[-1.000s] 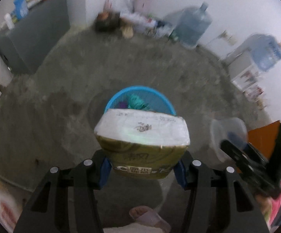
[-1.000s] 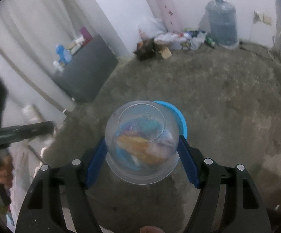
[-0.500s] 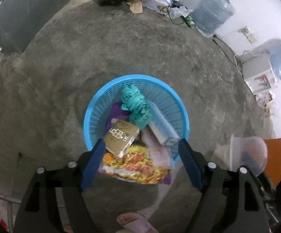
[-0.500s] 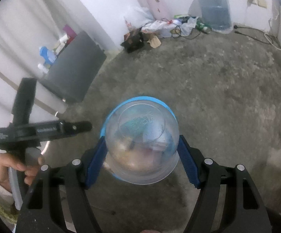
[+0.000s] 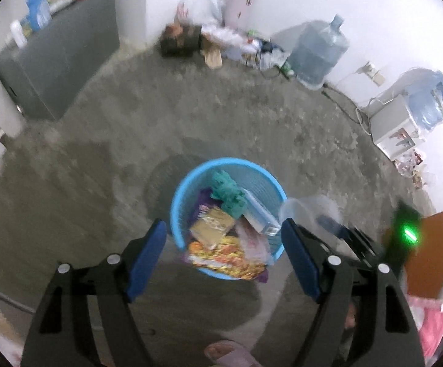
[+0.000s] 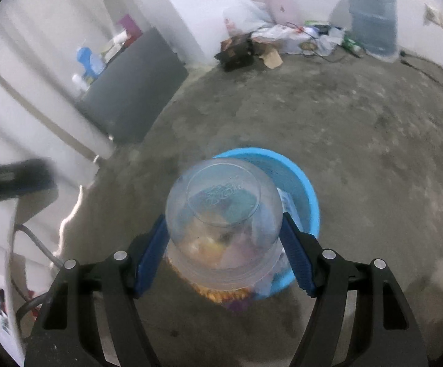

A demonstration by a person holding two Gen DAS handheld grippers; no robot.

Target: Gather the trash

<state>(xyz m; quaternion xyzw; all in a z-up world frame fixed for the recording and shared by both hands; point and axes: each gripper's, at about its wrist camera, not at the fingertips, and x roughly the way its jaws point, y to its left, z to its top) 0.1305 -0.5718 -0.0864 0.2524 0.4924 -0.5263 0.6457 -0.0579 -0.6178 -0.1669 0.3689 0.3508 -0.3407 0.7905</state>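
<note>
Trash basket (image 5: 175, 211) sits below right tool's (image 6: 224, 244) clear bowl (image 6: 221, 220).

The clear round plastic bowl (image 6: 221, 223) hides most of the blue plastic basket (image 6: 300, 183); the trash seen through the bowl is only blurred colour.

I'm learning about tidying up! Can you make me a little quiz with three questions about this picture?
1. True or false: the left gripper is holding a piece of trash.
2. What does the right gripper hold? A) a clear plastic cup B) a shoe C) a book
3. What colour is the basket with the trash in it?

Key: 1. False, its jaws stand apart with nothing between them. 2. A, the clear plastic cup, over the basket. 3. Blue.
</note>
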